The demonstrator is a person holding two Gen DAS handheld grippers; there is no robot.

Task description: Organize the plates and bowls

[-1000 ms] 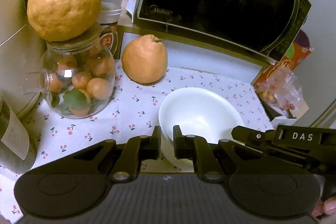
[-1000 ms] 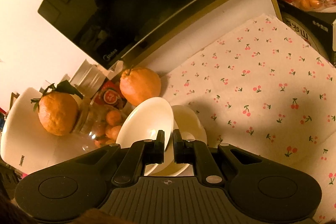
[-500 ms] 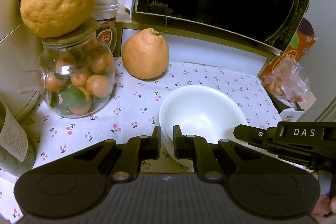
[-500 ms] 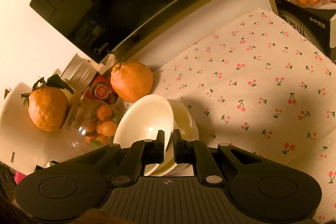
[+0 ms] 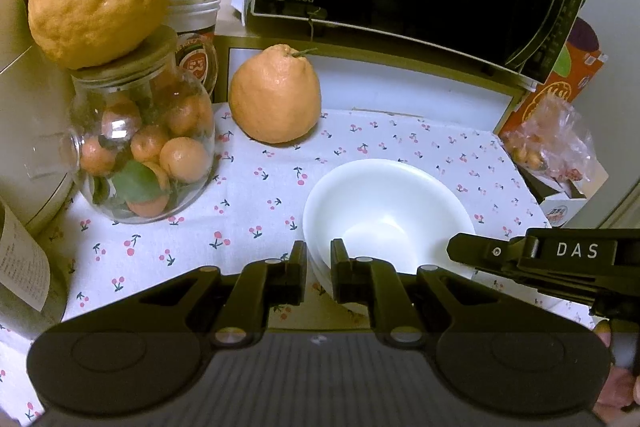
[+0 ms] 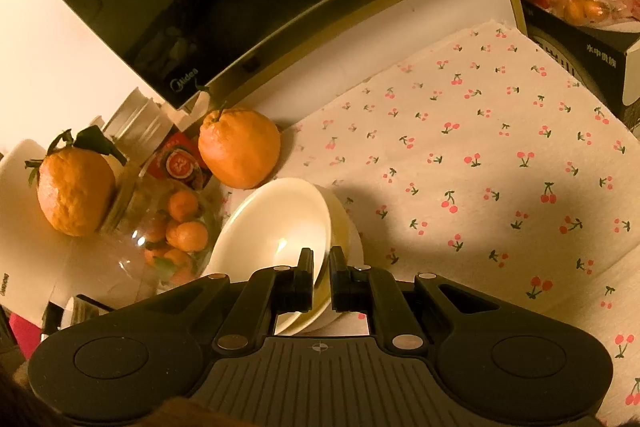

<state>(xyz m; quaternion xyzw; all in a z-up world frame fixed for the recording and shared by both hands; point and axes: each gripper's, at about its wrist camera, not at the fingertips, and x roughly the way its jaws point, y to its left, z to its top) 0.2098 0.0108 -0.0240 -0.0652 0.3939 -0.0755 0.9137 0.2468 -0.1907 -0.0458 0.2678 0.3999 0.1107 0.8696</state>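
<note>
Here the right gripper point(image 6: 321, 269) pinches the top bowl's point(image 6: 276, 223) rim, tilting it in the stack near the jar point(image 6: 168, 235), while the left gripper point(image 5: 319, 261) nips the lower bowl's point(image 5: 384, 215) near-left rim.

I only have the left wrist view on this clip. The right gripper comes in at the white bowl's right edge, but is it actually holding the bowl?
Observer: Yes. The right wrist view shows the right gripper closed on the near rim of the top bowl, one finger on each side.
Operator: Top bowl? Mine looks level from above.
Observer: It is tilted, not seated flat in the lower bowl, which shows at its right.
Operator: What lies further right?
Observer: The cherry-print cloth runs to a black box with Chinese print.
</note>
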